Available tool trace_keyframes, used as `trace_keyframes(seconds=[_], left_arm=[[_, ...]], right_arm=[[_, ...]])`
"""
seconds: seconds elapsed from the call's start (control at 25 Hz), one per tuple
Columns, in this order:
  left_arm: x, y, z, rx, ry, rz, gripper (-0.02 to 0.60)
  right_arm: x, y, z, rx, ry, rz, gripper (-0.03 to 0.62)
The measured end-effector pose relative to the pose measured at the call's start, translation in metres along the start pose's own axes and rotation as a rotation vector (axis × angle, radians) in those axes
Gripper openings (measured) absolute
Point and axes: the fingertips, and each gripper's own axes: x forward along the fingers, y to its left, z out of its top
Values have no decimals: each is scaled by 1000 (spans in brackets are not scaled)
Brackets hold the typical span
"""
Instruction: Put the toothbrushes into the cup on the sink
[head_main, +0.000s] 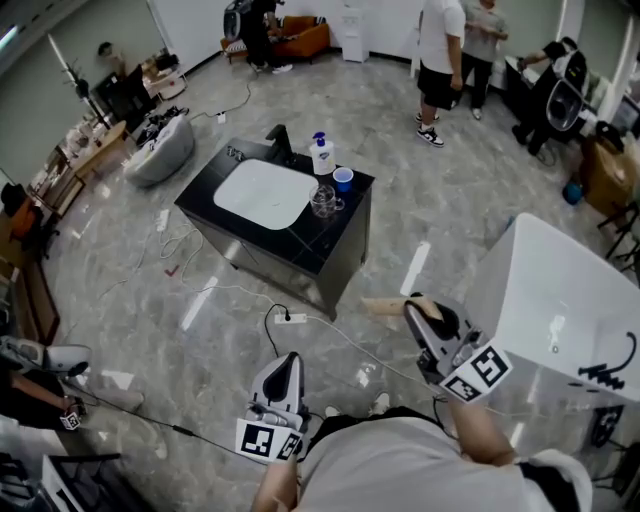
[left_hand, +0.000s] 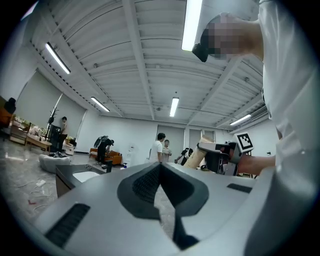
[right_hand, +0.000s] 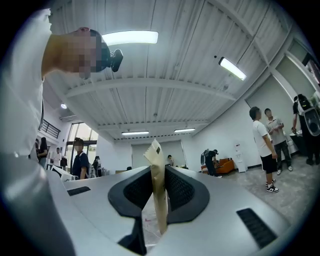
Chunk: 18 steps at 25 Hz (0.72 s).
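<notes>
**Grey marble floor (head_main: 430, 230) lit by ceiling strip lights (left_hand: 192, 22)**

An orange sofa (head_main: 303, 38) is set against the far wall (head_main: 200, 20). A water dispenser (head_main: 352, 32) is placed just right of it; a grey beanbag (head_main: 165, 150) and desks (head_main: 92, 152) are seen well to its left.

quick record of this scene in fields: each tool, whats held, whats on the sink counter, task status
left tool: shut, nothing between the jaws
right tool: shut on a flat beige packet
sink: white basin in a black cabinet, across the floor from both tools
counter items: blue cup, clear glass, pump bottle, all beside the basin
task status: packet not yet at the sink
</notes>
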Motion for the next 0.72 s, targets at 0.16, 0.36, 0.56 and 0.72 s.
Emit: trace_keyframes(seconds=[0.16, 0.36, 0.56, 0.72], left_arm=[[7, -11, -2, 2, 0, 16, -2], [22, -31, -5, -1, 5, 34, -2], [36, -43, -7, 15, 7, 39, -2], [42, -48, -11, 12, 19, 41, -2]], right_arm=[[-8, -11, -1, 12, 5, 15, 80], [-25, -30, 3, 14, 6, 27, 80], [-35, -46, 0, 40, 8, 35, 80], [-38, -60, 5, 38, -4, 27, 80]])
